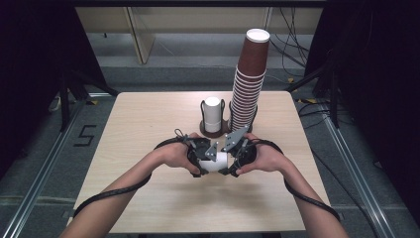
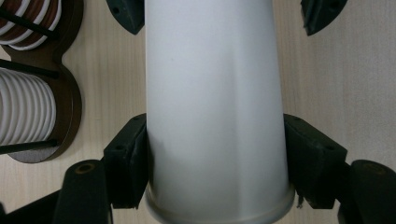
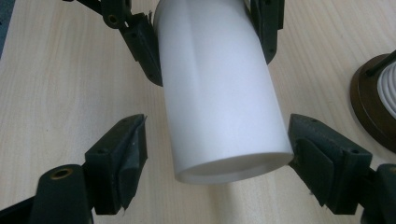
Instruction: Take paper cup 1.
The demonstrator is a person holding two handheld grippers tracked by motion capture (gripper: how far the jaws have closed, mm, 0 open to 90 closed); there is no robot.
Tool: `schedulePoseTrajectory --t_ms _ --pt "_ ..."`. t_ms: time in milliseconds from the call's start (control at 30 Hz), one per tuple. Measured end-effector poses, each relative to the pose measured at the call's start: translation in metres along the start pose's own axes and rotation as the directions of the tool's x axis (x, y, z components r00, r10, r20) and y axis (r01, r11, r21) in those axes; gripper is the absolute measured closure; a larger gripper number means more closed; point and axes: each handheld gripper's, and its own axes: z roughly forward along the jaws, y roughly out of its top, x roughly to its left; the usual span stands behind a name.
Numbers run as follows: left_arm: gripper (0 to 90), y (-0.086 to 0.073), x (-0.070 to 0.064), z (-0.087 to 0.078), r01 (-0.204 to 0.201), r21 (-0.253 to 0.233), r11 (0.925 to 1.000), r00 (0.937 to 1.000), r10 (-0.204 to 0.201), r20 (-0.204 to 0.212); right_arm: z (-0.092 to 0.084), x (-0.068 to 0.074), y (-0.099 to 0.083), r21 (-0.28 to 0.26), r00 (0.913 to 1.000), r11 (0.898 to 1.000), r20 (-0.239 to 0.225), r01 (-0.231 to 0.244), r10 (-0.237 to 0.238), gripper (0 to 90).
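A white paper cup (image 1: 216, 163) is held level just above the table, between the two hands. My left gripper (image 2: 215, 144) is shut on it, both pads (image 2: 133, 158) pressing the wall near its rim. My right gripper (image 3: 217, 140) faces it from the other side. Its jaws stand open around the cup's (image 3: 224, 107) base end, with a clear gap at the left pad (image 3: 133, 154) and the right pad close beside the wall. In the high view, the left gripper (image 1: 200, 157) and right gripper (image 1: 236, 157) meet at the cup, near the table's middle front.
Behind the hands stands a brown wooden holder (image 1: 214, 133) with a short stack of white cups (image 1: 213, 113) and a tall leaning stack of brown cups (image 1: 249, 84). The holder base (image 2: 70, 93) lies at the left gripper view's left. Bare light wood table (image 1: 148, 129) lies on both sides.
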Motion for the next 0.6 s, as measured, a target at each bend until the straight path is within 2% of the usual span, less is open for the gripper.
schedulePoseTrajectory --t_ms 200,233,267,367,400,433,467,500,533,567,600 --pt "31.0 0.004 0.000 0.000 -0.006 -0.009 0.9999 1.0000 0.006 0.001 0.005 -0.001 0.001 0.004 0.9999 1.000 -0.009 0.014 -0.014 22.2" --pt "31.1 0.005 0.000 -0.001 -0.023 -0.010 0.9997 0.9997 0.022 -0.001 0.006 0.000 0.001 0.008 1.0000 1.000 -0.004 0.002 -0.002 22.2" --pt "31.1 0.005 0.000 0.000 -0.014 -0.009 0.9999 0.9999 0.014 0.002 0.007 -0.002 0.001 -0.001 0.9990 0.999 0.000 0.045 -0.045 22.3" --pt "31.1 0.006 -0.002 0.000 0.003 -0.022 0.9998 1.0000 -0.002 0.002 0.010 -0.001 0.000 -0.005 0.9995 1.000 -0.017 0.026 -0.026 22.6" --pt "31.1 0.006 -0.004 0.001 0.031 -0.052 0.9982 0.9995 -0.031 0.005 0.010 0.000 0.000 0.002 0.9998 1.000 -0.018 0.011 -0.011 22.7" --pt "31.0 0.007 -0.002 0.000 -0.001 -0.030 0.9996 1.0000 0.001 -0.002 0.010 0.000 0.000 0.008 0.9998 1.000 -0.022 0.003 -0.003 22.9" --pt "31.0 0.007 -0.001 -0.001 -0.010 -0.018 0.9998 0.9999 0.010 0.000 0.011 0.000 0.000 0.006 0.9997 1.000 -0.022 0.011 -0.010 23.1" --pt "31.0 0.007 -0.001 -0.001 -0.010 -0.019 0.9998 1.0000 0.010 0.000 0.011 0.001 0.000 0.007 0.9997 1.000 -0.024 -0.001 0.001 23.3" --pt "31.0 0.007 -0.004 0.001 0.033 -0.055 0.9979 0.9995 -0.032 0.006 0.011 0.001 0.000 0.008 0.9996 1.000 -0.029 -0.004 0.004 23.5" --pt "31.0 0.007 -0.004 0.001 0.031 -0.055 0.9980 0.9995 -0.030 0.007 0.012 0.001 0.000 0.009 0.9995 1.000 -0.032 -0.005 0.006 23.8" --pt "31.0 0.008 -0.002 -0.001 -0.010 -0.020 0.9997 0.9999 0.010 0.005 0.013 0.000 0.000 0.005 0.9993 1.000 -0.034 0.018 -0.018 24.0"
